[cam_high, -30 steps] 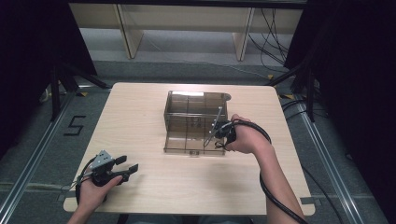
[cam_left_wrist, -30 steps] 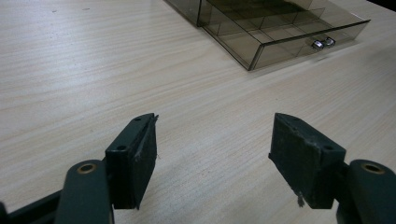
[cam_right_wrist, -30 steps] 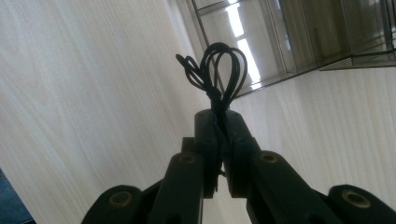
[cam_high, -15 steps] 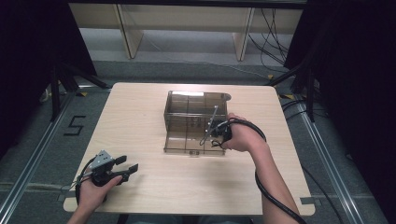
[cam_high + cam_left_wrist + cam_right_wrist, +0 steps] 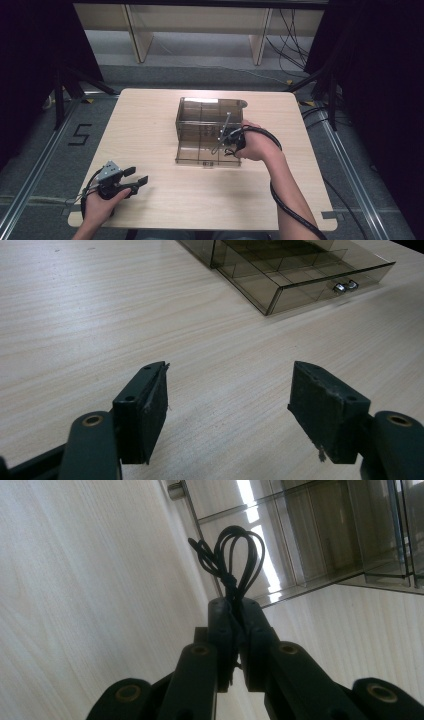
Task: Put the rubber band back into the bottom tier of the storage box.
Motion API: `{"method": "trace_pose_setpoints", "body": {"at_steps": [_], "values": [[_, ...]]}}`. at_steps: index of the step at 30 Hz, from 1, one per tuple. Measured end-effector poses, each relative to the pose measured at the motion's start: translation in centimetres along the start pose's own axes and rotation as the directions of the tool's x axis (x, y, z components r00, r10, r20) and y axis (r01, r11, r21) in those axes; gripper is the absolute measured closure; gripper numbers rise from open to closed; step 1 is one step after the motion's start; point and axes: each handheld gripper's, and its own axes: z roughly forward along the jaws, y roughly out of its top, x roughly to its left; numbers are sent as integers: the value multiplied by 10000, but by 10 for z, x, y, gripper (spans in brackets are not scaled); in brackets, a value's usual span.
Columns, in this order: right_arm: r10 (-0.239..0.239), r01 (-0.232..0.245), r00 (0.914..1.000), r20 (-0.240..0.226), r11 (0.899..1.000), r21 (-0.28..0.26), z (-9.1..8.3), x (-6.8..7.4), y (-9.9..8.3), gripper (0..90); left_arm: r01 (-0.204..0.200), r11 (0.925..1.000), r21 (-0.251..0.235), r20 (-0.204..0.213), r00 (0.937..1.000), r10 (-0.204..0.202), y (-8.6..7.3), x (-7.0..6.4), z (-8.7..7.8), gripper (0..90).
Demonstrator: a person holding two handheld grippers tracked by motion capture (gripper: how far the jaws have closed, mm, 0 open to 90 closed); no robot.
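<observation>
A smoky clear drawer box [image 5: 210, 114] stands mid-table with its bottom drawer [image 5: 196, 154] pulled out toward me. My right gripper [image 5: 223, 143] hovers over the drawer's right part, shut on a small coiled black cord [image 5: 232, 555]. In the right gripper view the cord's loops stick out past the closed right gripper [image 5: 235, 617], above the drawer's compartments [image 5: 300, 540] and near its metal knob [image 5: 175, 490]. My left gripper [image 5: 136, 176] rests at the table's front left, open and holding nothing. In its own view my left gripper [image 5: 227, 407] faces the drawer [image 5: 300, 275].
The light wooden table [image 5: 150, 125] has bare room left of the box and along the front. The drawer's metal knob [image 5: 345, 286] points toward the front edge. Black cables trail from the right hand off the table's front right.
My right gripper with the cord has shifted slightly left, farther over the open drawer. The left gripper has stayed put.
</observation>
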Motion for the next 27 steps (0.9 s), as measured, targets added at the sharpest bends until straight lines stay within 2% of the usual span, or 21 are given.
{"method": "trace_pose_setpoints", "body": {"at_steps": [4,7,8,10,12,16,20,21,27], "values": [[-24,24,10000,-35,10000,-46,0,-1,2,860,-5,10000,-3,-4,10000,5,0,0,0,312],[37,-37,9999,112,10000,-64,-1,-1,4,861,0,10000,-17,-8,10000,0,0,0,0,312],[-124,123,9999,-26,9999,-115,0,-3,4,861,17,10000,-2,0,10000,-17,0,0,0,312],[58,-58,10000,28,10000,-64,0,-2,5,861,12,10000,16,-60,10000,-12,0,0,0,312],[-97,97,10000,-1,9999,-102,2,-4,6,861,15,10000,17,-61,10000,-15,0,0,0,312],[-86,86,10000,17,9998,-164,3,-5,9,861,29,10000,18,-64,10000,-29,0,0,0,312],[91,-89,9999,129,9999,-127,4,-4,10,861,13,10000,21,-64,10000,-13,0,0,0,312],[-53,54,10000,23,9999,-157,5,-6,10,861,12,10000,24,-64,10000,-12,0,0,0,312],[-50,50,10000,-7,9999,-162,7,-6,11,861,9,10000,44,-64,10000,-9,0,0,0,312]]}}
